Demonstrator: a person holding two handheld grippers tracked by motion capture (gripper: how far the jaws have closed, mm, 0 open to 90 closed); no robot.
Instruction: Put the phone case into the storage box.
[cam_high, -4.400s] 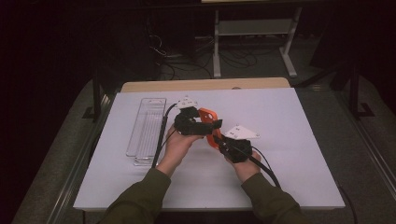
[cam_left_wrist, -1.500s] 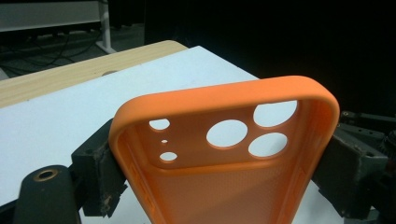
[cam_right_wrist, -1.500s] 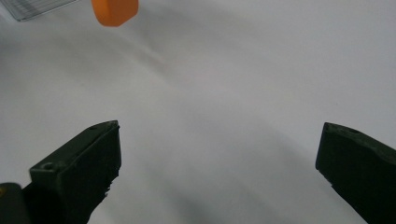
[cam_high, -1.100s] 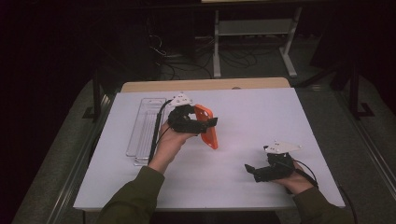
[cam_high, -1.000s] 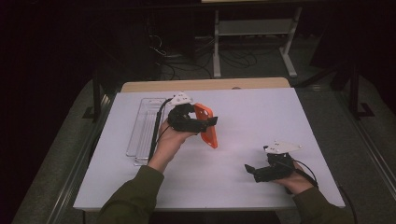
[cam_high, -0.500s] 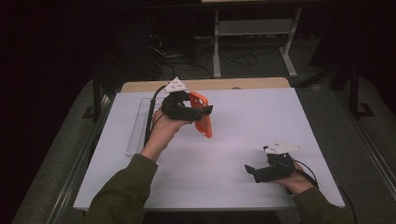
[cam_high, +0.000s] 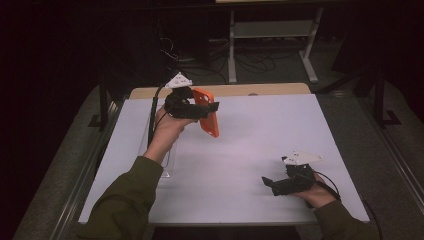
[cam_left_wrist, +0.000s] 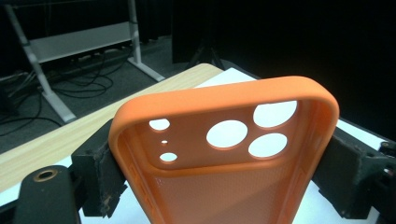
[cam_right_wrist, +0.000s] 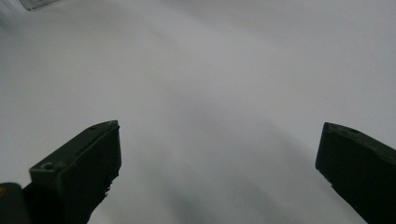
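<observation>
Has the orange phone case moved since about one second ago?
Yes. The orange phone case, clamped in the left gripper, has gone up and away, towards the table's wooden far edge.

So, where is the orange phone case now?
In the high view, the case is held off the table in the left gripper, at far left, beside the clear tray.

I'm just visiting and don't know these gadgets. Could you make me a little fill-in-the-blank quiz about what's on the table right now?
1. The left gripper is shut on a phone case whose colour is ____.
2. The right gripper holds nothing; its jaws are ____.
3. The camera cutouts in the case include ____ large round holes.
4. The table's covering is coloured ____.

Missing words: orange; open; three; white
</observation>
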